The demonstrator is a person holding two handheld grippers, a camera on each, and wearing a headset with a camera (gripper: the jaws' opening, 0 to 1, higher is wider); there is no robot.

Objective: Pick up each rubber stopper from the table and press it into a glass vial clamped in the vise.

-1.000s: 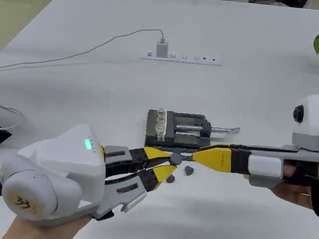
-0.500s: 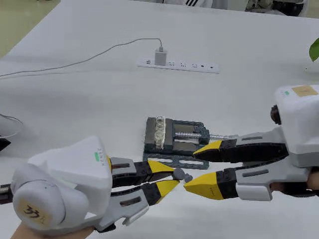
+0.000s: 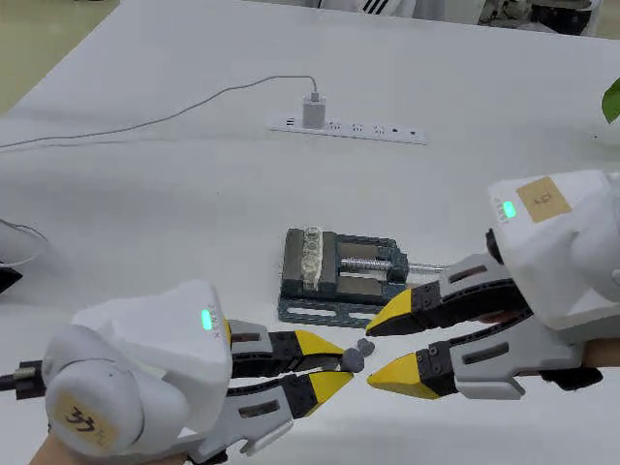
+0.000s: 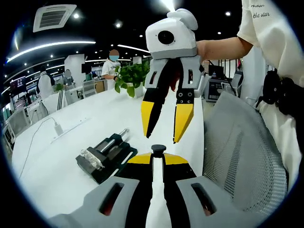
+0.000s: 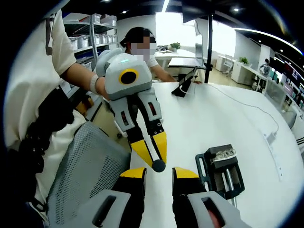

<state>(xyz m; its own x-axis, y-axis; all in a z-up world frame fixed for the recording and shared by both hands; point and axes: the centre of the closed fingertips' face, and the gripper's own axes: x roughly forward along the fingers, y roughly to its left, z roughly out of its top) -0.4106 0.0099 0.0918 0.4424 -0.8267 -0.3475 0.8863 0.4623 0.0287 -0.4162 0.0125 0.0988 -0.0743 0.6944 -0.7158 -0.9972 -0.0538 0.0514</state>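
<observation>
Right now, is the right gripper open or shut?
Open: the right gripper shows its yellow-tipped jaws apart, gripping nothing; the left gripper holds the stopper.

White power strip (image 3: 349, 127) lies at the far side, with a white charger (image 3: 313, 111) plugged in near its left end and a white cable (image 3: 174, 100) running from the charger off to the left edge. Green leaf (image 3: 611, 99) pokes in at the right edge. Left gripper view has a grey mesh chair (image 4: 242, 152), a potted plant (image 4: 130, 78) and a person (image 4: 113, 64) standing in the background near it.
</observation>
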